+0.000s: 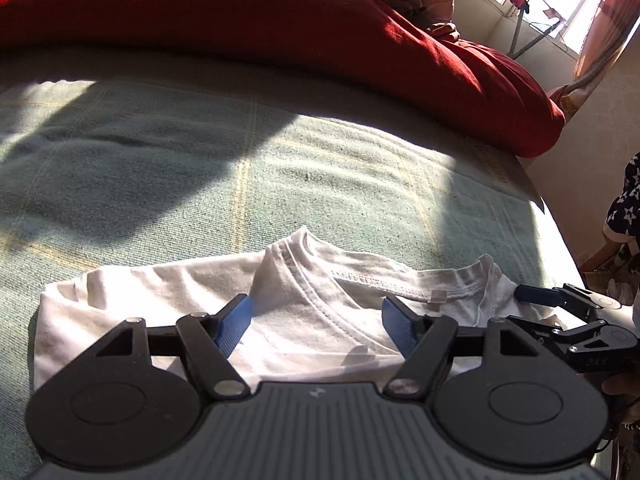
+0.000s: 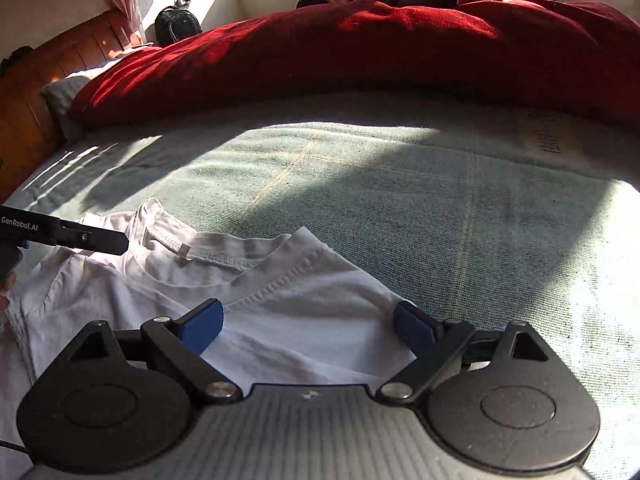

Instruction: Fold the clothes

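White cotton, a T-shirt (image 1: 192,304), lay flat on the green blanket (image 1: 200,168) at the near edge, collar toward the far side and its long axis running left to right. Both the left gripper (image 1: 316,316) and the right gripper (image 2: 308,322) hung over it with jaws spread wide, gripping nothing. Each straddled one side of the collar (image 2: 248,268), equally near.

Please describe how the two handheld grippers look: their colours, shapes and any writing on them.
Both the left gripper and the right gripper have a grey ribbed body, two round black discs, black linkage arms and blue pads on the jaws. In the right wrist view, the left gripper's black side reads "GenRobot.AI" in white.
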Demonstrator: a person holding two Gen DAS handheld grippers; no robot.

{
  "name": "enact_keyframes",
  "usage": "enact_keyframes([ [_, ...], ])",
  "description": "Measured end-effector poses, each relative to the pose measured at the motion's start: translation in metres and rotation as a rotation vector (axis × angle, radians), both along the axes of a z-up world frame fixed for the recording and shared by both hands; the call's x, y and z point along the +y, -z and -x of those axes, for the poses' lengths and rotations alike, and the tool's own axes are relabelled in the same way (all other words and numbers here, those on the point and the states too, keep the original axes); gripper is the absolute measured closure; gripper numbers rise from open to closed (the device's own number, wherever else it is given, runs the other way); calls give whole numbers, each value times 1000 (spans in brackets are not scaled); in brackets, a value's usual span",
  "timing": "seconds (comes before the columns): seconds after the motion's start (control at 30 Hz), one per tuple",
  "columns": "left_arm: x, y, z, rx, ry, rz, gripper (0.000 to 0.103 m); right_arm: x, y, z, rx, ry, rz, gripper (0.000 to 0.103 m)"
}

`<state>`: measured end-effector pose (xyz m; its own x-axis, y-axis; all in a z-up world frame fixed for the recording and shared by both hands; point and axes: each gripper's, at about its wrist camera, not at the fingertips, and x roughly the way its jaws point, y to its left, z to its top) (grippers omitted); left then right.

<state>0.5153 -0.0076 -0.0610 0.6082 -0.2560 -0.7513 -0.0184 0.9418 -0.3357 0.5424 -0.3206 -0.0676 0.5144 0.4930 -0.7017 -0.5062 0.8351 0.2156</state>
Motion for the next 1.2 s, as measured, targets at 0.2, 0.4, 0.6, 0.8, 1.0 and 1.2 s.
enact_keyframes([
  [0.2,24,-28,-4,-37,30,-21,32,-4,-31,13,6,163,39,8],
  [0.4,31,-57,71,-44,242,-7,29,-3,-65,86,38,188,56,5],
  [0.6,39,-44,146,-19,318,-3,29,9,-51,165,126,258,138,5],
  [0.8,34,-15,207,-23,421,-158,29,17,-23,216,202,335,188,5],
  [1.0,32,-1,233,-50,376,-178,17,30,-2,240,140,306,275,0],
  [1.2,24,1,233,-53,333,-188,10,25,-1,237,152,313,247,0],
])
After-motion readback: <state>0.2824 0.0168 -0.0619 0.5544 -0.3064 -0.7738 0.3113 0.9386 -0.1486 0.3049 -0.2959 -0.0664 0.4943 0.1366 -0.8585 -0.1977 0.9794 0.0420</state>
